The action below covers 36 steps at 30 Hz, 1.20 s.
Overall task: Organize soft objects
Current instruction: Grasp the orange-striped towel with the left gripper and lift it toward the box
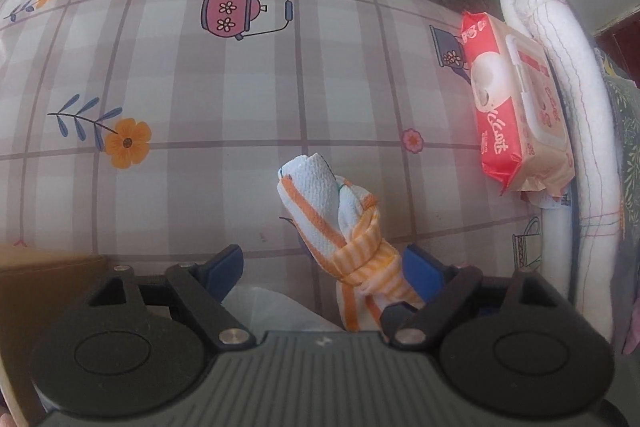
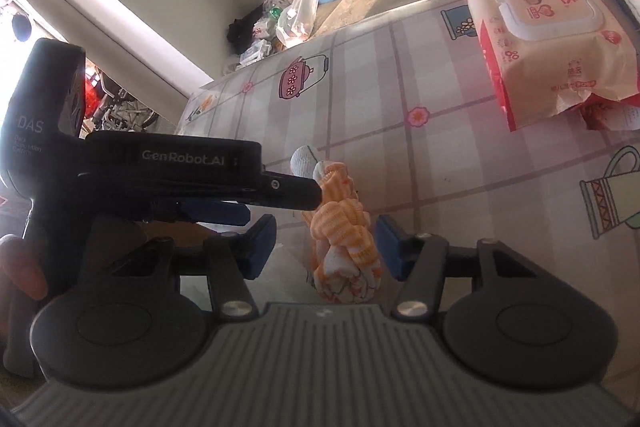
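Your left gripper (image 1: 324, 267) points steeply down at the table (image 1: 180, 75), its blue pads spread wide. The knotted orange-and-white towel (image 1: 344, 227) rises between them, close against the pad at about 4 o'clock – whether that pad actually presses the cloth you cannot tell, and the other pad stands clear of it.

In the right wrist view your right gripper (image 2: 326, 247) has its jaws partly apart, with the towel (image 2: 344, 227) standing in the gap and a strip of daylight on either side, so nothing is clamped there. The left gripper's black body (image 2: 160, 179) reaches in from 9 o'clock, its tip just at the towel's top.

The red wipes pack (image 1: 516, 107) lies at about 2 o'clock from the towel, well apart, on the flowered tablecloth – beside it, along the table's edge, runs a rolled white quilted cloth (image 1: 576, 131).
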Tool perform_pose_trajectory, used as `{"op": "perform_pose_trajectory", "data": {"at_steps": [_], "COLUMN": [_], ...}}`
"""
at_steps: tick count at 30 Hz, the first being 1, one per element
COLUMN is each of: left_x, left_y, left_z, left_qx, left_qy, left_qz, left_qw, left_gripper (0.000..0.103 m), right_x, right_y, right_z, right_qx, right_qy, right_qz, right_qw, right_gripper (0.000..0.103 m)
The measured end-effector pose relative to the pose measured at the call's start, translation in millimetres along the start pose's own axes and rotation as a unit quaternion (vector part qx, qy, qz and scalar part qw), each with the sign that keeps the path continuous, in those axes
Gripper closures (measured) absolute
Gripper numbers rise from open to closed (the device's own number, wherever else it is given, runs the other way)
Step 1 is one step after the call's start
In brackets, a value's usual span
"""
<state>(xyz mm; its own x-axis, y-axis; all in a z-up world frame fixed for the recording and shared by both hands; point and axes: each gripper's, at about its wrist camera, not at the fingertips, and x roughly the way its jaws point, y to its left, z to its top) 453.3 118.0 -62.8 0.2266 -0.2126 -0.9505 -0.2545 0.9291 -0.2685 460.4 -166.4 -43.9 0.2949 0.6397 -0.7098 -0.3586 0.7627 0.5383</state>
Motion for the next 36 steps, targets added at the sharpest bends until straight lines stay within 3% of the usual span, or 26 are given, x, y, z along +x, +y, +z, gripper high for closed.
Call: {"op": "perform_pose_trajectory", "data": {"at_steps": [3,8,9,10,13,20,24,29,36], "left_x": [10.8,16.6,16.4,14.7,4.2,-71.7,-136.1,-206.6,-258.3], "left_y": [-0.5,-11.5,-14.0,-17.1,-25.5,-39.5,-51.4,-41.2,18.7], "left_z": [3.9,7.9,7.2,7.3,2.2,-15.2,-53.1,-118.7,-220.9], "left_qx": [-0.002,0.024,0.028,0.031,0.040,0.041,0.069,0.091,0.082], "left_qy": [0.010,0.016,0.015,0.013,-0.008,-0.053,-0.097,-0.143,-0.185], "left_qz": [-0.015,-0.005,-0.010,-0.012,-0.007,-0.056,-0.071,-0.063,-0.031], "left_qw": [0.9998,0.9996,0.9994,0.9994,0.9992,0.9962,0.9904,0.9836,0.9787], "left_gripper": [0.018,0.042,0.053,0.057,0.057,0.058,0.057,0.057,0.058], "right_x": [15.7,30.2,30.5,31.7,26.9,-35.0,-92.0,-153.5,-169.6], "right_y": [0.7,-1.0,-1.6,-2.7,-0.6,31.9,69.8,119.6,183.6], "right_z": [-0.5,-4.6,-5.8,-6.1,-6.7,-4.6,-19.8,-57.5,-127.1], "right_qx": [-0.012,-0.026,-0.028,-0.031,-0.038,-0.087,-0.121,-0.140,-0.137], "right_qy": [0.013,0.029,0.027,0.023,0.014,-0.041,-0.080,-0.106,-0.073], "right_qz": [-0.007,-0.008,-0.006,-0.004,-0.007,-0.024,-0.022,0.028,0.117], "right_qw": [1.000,0.999,0.999,0.999,0.999,0.995,0.989,0.984,0.981], "right_gripper": [0.054,0.069,0.070,0.071,0.075,0.076,0.076,0.076,0.076]}}
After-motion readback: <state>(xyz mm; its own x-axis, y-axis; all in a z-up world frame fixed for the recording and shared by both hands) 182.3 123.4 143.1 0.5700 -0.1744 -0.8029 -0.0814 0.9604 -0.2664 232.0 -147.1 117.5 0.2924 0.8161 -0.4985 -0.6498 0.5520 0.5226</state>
